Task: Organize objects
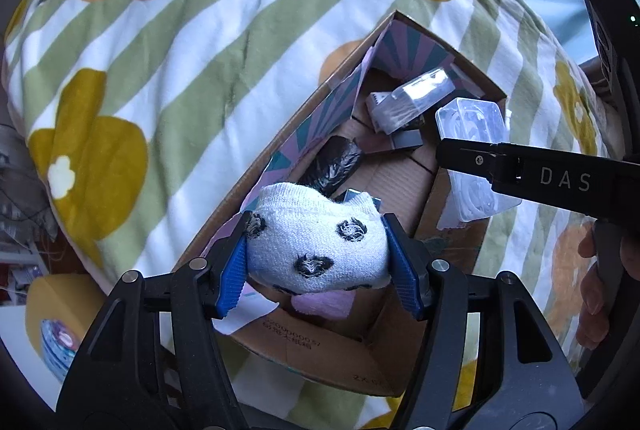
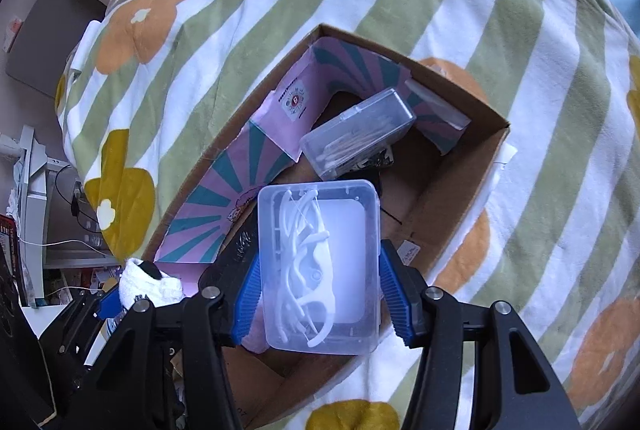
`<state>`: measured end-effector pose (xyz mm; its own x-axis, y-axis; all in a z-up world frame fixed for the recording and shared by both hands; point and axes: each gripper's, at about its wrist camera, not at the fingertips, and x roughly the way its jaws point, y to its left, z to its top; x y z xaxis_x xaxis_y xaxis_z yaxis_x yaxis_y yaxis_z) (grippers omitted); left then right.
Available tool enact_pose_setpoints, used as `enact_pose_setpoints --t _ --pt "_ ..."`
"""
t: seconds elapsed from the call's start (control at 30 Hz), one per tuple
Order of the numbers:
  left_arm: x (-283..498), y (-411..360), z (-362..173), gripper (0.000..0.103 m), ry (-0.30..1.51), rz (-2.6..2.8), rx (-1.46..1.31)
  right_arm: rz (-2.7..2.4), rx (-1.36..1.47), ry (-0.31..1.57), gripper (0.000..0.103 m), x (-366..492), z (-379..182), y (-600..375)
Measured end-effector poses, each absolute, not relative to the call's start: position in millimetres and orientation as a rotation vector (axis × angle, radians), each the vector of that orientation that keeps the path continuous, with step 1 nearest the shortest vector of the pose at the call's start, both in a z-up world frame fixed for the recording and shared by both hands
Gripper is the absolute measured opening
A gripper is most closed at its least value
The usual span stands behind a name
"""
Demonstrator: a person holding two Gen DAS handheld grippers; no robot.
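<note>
- My left gripper (image 1: 320,262) holds the rolled spotted sock (image 1: 316,242) above the cardboard box (image 1: 332,354), near its front edge.
- My right gripper (image 2: 318,290) clamps the clear floss-pick case (image 2: 320,266) over the box's middle, where bare floor (image 2: 424,198) shows.

An open cardboard box (image 2: 460,214) lies on the flower-striped bed quilt (image 2: 540,102)
</note>
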<state>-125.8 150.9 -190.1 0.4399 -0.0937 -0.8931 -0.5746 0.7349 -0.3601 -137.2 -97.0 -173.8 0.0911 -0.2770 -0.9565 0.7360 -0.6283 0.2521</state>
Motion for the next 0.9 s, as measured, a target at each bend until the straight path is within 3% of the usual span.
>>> enact_pose_setpoints --t 0.4,0.5,0.53,0.57,0.6,0.63,0.77,0.9 --pt "-122 148 -206 0.059 1.121 0.345 -0.7 -1.603 1.595 0.502 0.051 -137 -194 -108" --pt "-122 146 -205 0.065 1.134 0.365 -0.673 -1.562 1.594 0.489 0.051 -137 -197 -110" --pt "-121 144 -204 0.073 1.137 0.375 -0.657 -1.526 1.598 0.472 0.056 -137 -198 -111" --pt "-121 144 -202 0.093 1.14 0.376 -0.644 -1.505 1.599 0.468 0.072 -137 -198 -111" --pt "-122 143 -200 0.102 1.134 0.363 -0.646 -1.518 1.591 0.483 0.083 -137 -197 -110" --pt "-124 143 -196 0.103 1.112 0.348 -0.658 -1.545 1.573 0.488 0.096 -137 -195 -108" --pt "-130 141 -189 0.103 1.09 0.336 -0.685 -1.621 1.55 0.436 0.103 -143 -187 -98" --pt "-134 139 -190 0.103 1.099 0.337 -0.684 -1.625 1.569 0.424 0.103 -143 -186 -97"
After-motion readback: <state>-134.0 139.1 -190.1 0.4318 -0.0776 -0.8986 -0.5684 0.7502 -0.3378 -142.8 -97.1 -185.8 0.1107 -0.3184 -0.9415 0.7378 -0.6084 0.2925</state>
